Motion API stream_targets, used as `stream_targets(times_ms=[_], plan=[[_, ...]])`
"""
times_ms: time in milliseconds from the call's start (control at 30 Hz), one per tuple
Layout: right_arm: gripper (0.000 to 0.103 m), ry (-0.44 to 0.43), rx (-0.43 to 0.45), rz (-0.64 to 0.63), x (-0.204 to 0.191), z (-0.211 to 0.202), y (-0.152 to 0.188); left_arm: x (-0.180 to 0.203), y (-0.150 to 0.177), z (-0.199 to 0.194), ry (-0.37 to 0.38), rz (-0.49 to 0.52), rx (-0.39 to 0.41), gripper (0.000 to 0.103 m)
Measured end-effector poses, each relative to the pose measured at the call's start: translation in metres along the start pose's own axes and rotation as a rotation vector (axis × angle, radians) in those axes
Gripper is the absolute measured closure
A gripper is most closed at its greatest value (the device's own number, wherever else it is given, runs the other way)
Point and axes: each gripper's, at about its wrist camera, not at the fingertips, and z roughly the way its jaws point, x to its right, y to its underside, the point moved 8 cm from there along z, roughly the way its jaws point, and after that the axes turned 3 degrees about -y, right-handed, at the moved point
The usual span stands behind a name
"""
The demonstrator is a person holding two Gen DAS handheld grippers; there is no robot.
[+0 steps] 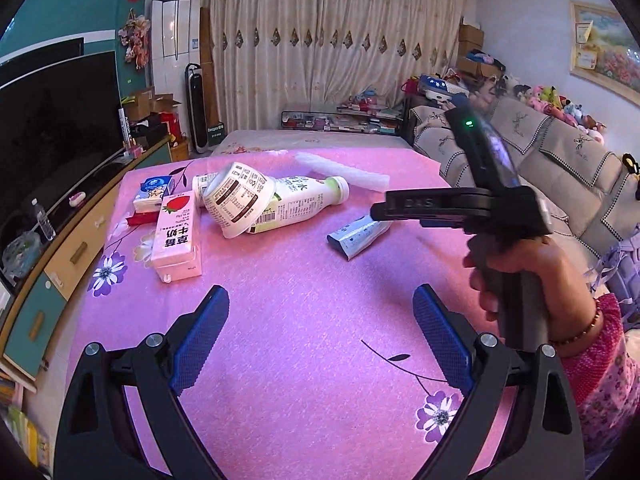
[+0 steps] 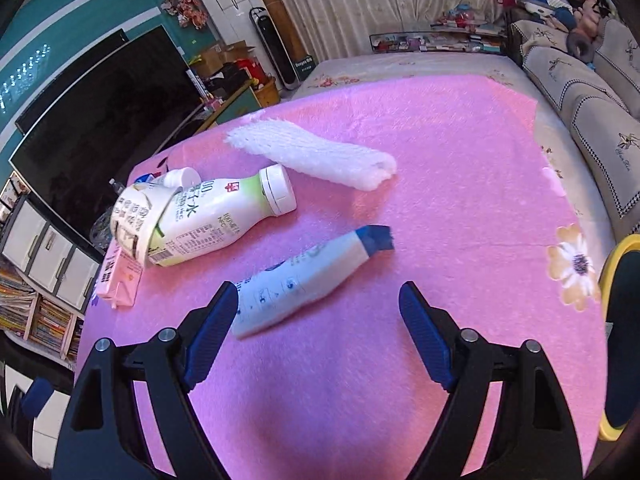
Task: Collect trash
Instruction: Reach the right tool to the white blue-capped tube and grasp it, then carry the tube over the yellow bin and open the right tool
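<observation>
While both claws gape, the pouch (image 2: 304, 276) lies touching the right claw (image 2: 318, 320)

On the pink flowered cloth (image 1: 304, 320), the pink strawberry milk carton (image 1: 177, 236) is placed at the left, and the small blue-and-white carton (image 1: 154, 193) is found just behind it. To the right of them, the white paper cup with printed label (image 1: 236, 204) is laid on its side against the white plastic bottle with green band (image 2: 224, 216). The white foam net sleeve (image 2: 316, 156) is seen behind the bottle. The squeezed white tube with blue end (image 2: 308, 276) is placed in front of the bottle, between it and the right gripper (image 2: 318, 320). The left gripper (image 1: 320, 320) is held above the near part of the cloth.
</observation>
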Motion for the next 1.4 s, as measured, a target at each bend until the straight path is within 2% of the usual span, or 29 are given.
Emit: stream_targets(times_ms=[200, 267, 400, 533, 633, 767, 1100, 1300, 1400], plan=[[0.027, 0.030, -0.016, 0.012, -0.012, 0.024, -0.004, -0.009, 0.004, 0.005, 0.003, -0.016, -0.006, 0.011], [0.033, 0.040, -0.023, 0.013, -0.015, 0.032, -0.006, -0.009, 0.006, 0.006, 0.008, -0.022, -0.009, 0.011], [0.054, 0.071, -0.020, -0.010, -0.022, 0.040, -0.008, -0.009, 0.010, 0.006, 0.012, -0.021, -0.011, 0.011], [0.073, 0.052, -0.014, -0.013, -0.022, 0.038, -0.008, -0.008, 0.011, 0.006, 0.012, -0.024, -0.013, 0.011], [0.082, 0.028, 0.005, -0.006, -0.020, 0.028, -0.008, -0.007, 0.013, 0.006, 0.015, -0.026, -0.016, 0.011], [0.083, 0.011, 0.044, -0.012, -0.014, 0.004, -0.008, -0.002, 0.013, 0.007, 0.020, -0.018, -0.017, 0.011], [0.083, 0.055, 0.152, -0.049, 0.024, -0.074, 0.007, 0.014, 0.011, 0.010, 0.035, 0.011, -0.022, 0.011], [0.083, 0.177, 0.220, -0.028, 0.088, -0.123, 0.019, 0.025, 0.008, 0.008, 0.033, 0.031, -0.017, 0.011], [0.083, 0.255, 0.234, 0.023, 0.138, -0.139, 0.026, 0.028, 0.007, 0.010, 0.040, 0.028, -0.019, 0.011]])
